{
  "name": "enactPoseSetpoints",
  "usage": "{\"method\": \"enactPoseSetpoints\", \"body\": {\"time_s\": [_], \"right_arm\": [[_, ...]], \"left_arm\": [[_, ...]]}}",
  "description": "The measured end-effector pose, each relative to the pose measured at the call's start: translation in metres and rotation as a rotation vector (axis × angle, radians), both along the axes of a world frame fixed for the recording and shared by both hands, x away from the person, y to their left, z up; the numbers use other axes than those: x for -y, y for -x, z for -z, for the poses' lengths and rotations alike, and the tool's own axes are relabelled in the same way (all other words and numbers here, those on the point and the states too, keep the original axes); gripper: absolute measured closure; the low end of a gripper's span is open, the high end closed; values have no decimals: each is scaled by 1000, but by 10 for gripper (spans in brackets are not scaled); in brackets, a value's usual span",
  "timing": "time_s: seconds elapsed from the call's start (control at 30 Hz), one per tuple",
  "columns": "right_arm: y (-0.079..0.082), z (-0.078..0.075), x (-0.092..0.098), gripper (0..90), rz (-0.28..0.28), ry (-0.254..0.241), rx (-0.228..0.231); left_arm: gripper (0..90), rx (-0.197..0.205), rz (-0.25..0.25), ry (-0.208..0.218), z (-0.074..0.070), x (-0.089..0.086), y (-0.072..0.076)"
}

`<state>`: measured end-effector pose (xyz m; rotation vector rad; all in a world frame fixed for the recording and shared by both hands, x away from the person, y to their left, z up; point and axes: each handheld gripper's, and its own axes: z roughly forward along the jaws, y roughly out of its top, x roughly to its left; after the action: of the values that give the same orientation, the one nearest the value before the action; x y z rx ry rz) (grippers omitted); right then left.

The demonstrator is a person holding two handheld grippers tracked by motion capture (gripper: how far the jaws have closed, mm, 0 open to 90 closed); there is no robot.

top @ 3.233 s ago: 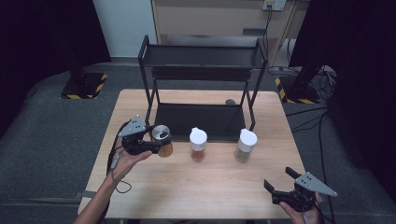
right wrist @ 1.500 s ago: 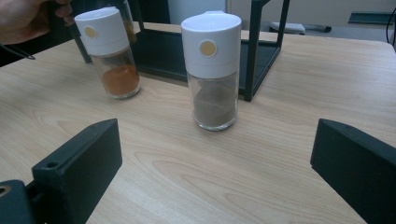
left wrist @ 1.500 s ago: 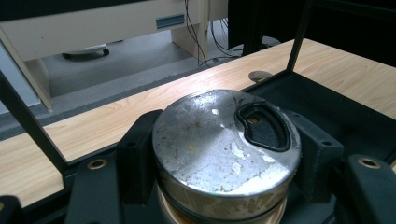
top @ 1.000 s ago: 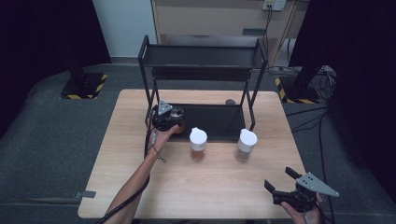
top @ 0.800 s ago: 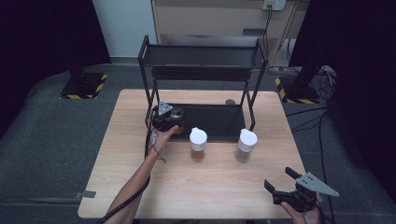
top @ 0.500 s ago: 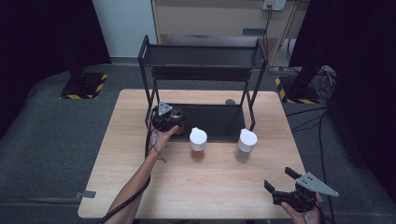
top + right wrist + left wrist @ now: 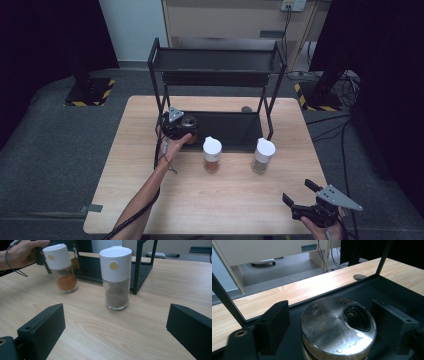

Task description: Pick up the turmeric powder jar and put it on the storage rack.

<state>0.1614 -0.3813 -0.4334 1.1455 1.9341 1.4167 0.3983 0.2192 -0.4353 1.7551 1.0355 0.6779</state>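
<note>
First jar shelved, two waiting

The left gripper (image 7: 181, 126), jaws just opening, is releasing the round metal-lidded jar (image 7: 338, 326) between them; the spread right gripper (image 7: 301, 200) is facing two white-capped glass spice jars (image 7: 115, 277).

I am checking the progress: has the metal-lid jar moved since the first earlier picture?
Yes. The metal-lid jar went from the bare table, left of the orange spice jar, back onto the black rack's bottom shelf.

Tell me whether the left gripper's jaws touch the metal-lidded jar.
Apart. The left gripper view shows dark gaps between the left gripper jaws and the metal-lidded jar; its jaws have just been opening.
</note>
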Motion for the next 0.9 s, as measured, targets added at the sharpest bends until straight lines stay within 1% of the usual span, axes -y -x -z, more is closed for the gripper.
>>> {"method": "enactPoseSetpoints", "body": {"time_s": [0.13, 0.23, 0.33, 0.4, 0.5, 0.63, 0.73, 0.77, 0.83, 0.9], "right_arm": [[0, 0, 0, 22, -1, 0, 0], [0, 0, 0, 23, -5, -1, -1], [0, 0, 0, 22, -7, -1, 2], [0, 0, 0, 22, -8, -1, 3], [0, 0, 0, 23, -10, -1, 3], [0, 0, 0, 22, -11, 1, 2], [0, 0, 0, 23, -13, 1, 1], [0, 0, 0, 23, -13, 1, 1], [0, 0, 0, 22, -14, 2, 1], [0, 0, 0, 22, -14, 2, 1]], "left_arm": [[85, -9, -5, -2, -6, 1, -1], [54, -10, -7, -19, -12, 1, -1], [42, -17, -5, -24, -17, 0, -1], [16, -22, -3, -24, -19, -1, -2], [16, -23, 13, -26, -24, -5, -1], [14, -20, 22, -16, -31, -8, 0], [8, -24, 39, -17, -40, -11, 1], [8, -19, 43, -25, -43, -12, 1], [8, -19, 53, -13, -47, -13, 2], [8, -17, 64, -13, -53, -16, 4]]}}
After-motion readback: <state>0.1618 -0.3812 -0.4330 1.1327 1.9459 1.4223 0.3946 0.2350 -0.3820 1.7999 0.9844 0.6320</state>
